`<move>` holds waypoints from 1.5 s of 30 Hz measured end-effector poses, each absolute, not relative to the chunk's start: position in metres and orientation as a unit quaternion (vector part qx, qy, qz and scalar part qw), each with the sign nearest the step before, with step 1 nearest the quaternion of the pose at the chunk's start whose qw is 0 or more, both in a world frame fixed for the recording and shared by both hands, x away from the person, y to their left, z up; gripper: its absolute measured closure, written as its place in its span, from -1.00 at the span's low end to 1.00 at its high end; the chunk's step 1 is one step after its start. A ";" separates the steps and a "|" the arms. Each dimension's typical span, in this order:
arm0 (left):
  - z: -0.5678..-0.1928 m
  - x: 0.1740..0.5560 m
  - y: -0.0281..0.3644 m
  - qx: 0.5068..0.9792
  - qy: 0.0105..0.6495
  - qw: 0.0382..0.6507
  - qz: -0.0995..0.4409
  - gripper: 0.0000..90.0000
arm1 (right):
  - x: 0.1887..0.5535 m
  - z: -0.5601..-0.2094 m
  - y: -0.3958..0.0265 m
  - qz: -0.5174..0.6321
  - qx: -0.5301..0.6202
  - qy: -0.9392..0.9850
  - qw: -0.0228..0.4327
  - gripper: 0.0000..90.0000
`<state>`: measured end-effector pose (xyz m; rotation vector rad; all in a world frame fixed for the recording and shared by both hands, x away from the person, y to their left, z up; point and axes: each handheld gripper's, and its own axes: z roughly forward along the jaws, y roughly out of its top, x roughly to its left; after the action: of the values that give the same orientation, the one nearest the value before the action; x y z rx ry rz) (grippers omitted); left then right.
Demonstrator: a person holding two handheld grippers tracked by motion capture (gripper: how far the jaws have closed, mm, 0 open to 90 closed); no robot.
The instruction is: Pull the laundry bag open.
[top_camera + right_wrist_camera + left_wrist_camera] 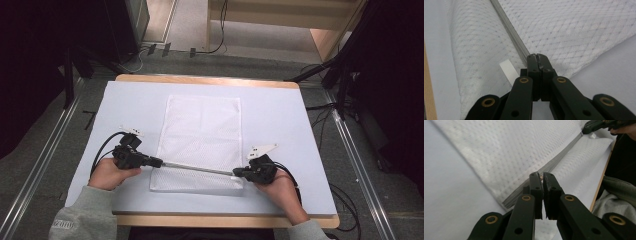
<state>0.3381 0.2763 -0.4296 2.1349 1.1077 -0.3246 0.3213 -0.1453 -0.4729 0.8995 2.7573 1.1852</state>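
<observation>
High view: a white mesh bag (202, 142) lies in the middle of the table (280, 115). The left gripper (156, 162) at 9 o'clock and the right gripper (239, 173) at 3 o'clock pinch the ends of its zipper (197, 168).

Left gripper view: the jaws are clenched on the zipper pull (541, 178).

Right gripper view: the jaws are clenched on the zipper end (524, 53), with a white loop (508, 71) at 9 o'clock.

A small line of print stands on the grey sleeve cuff (67, 224) just below the left gripper (156, 162), too blurred to read. No other text, label, brand, number or sign can be read.
</observation>
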 end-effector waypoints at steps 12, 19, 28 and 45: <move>-0.432 0.336 0.299 0.811 0.448 0.354 -0.125 0.95 | 0.322 -0.474 -0.147 0.382 0.286 0.879 0.000 1.00; -0.433 0.335 0.313 0.804 0.462 0.354 -0.119 0.95 | 0.322 -0.474 -0.147 0.384 0.285 0.878 0.000 1.00; -0.435 0.334 0.311 0.807 0.464 0.346 -0.116 0.95 | 0.323 -0.472 -0.144 0.376 0.284 0.882 0.003 1.00; -0.440 0.317 0.307 0.809 0.451 0.353 -0.129 0.89 | 0.329 -0.470 -0.145 0.366 0.300 0.881 -0.004 0.99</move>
<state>0.3169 0.3066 -0.4395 2.0931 1.1667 -0.3342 0.3286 -0.1453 -0.4702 0.9449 2.7736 1.1534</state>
